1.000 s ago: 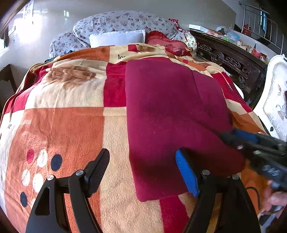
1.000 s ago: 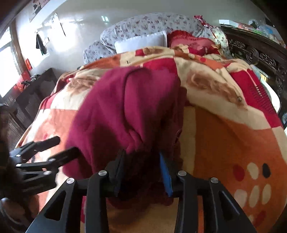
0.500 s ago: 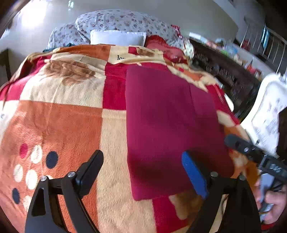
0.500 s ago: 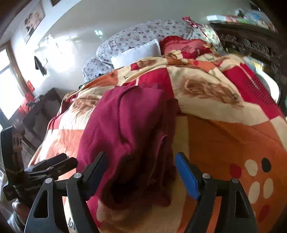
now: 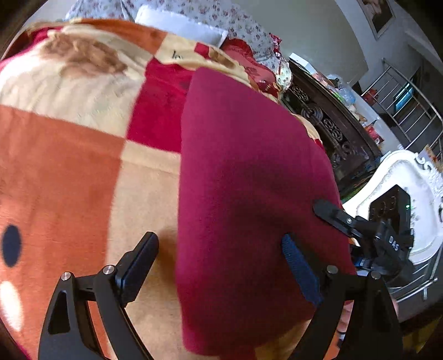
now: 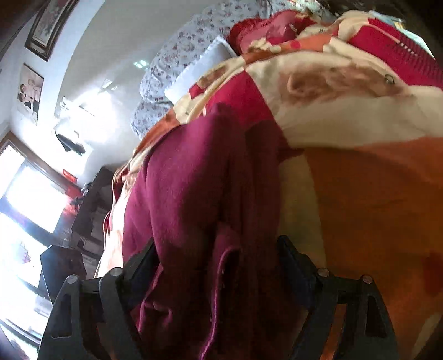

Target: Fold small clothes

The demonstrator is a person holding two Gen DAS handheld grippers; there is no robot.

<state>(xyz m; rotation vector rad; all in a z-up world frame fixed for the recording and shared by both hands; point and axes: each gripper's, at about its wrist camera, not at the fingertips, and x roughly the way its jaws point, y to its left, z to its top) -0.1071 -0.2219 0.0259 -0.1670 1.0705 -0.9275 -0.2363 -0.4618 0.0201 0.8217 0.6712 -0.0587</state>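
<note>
Maroon garment [image 5: 249, 180] — folded lengthwise, smooth on top — lies along the blanket [image 5: 69, 166].

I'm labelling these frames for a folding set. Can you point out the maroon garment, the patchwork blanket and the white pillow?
Garment [image 5: 249, 177]: left wrist view, middle of its flat top layer.
Blanket [image 5: 61, 166]: left wrist view, orange patch left of the garment.
Pillow [image 5: 180, 26]: left wrist view, its front face at the bedhead.

The left gripper [image 5: 220, 265] fills the lower part of its frame, jaws spread wide. The right gripper [image 6: 216, 265] sits low in its own frame, jaws likewise parted, and shows again at right [image 5: 360, 229] in the left view
</note>
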